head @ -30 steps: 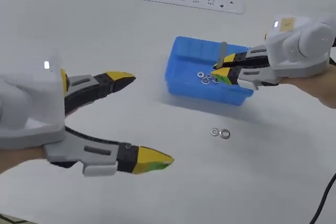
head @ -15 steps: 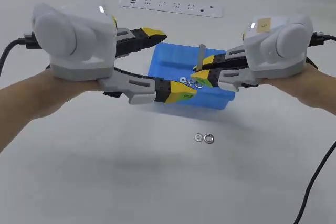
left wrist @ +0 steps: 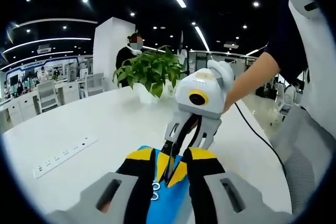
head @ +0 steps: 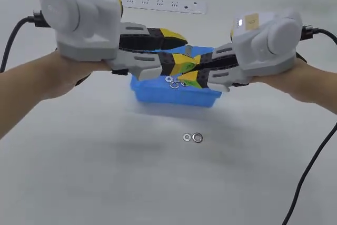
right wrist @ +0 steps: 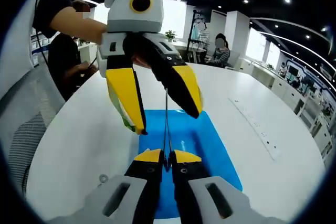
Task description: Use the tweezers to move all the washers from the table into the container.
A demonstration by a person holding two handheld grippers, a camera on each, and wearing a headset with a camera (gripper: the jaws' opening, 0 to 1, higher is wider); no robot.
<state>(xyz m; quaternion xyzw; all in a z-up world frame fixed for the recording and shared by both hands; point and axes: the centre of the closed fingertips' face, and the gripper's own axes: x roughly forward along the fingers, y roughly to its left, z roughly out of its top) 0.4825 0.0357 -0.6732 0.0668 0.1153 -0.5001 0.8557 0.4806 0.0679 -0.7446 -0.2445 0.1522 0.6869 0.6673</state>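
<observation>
Pinching tweezers [right wrist: 166, 129] in the right gripper [right wrist: 167, 156], we are holding the left gripper [head: 188, 52] spread, masking the container [head: 168, 96]; power strip [head: 160, 3] top

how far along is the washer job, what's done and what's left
Done: a few washers lie in the blue container. In hand: the right gripper is shut on the tweezers above the container, with the left gripper's open jaws on either side of them. Left: two washers on the table in front of the container, to be moved.
</observation>
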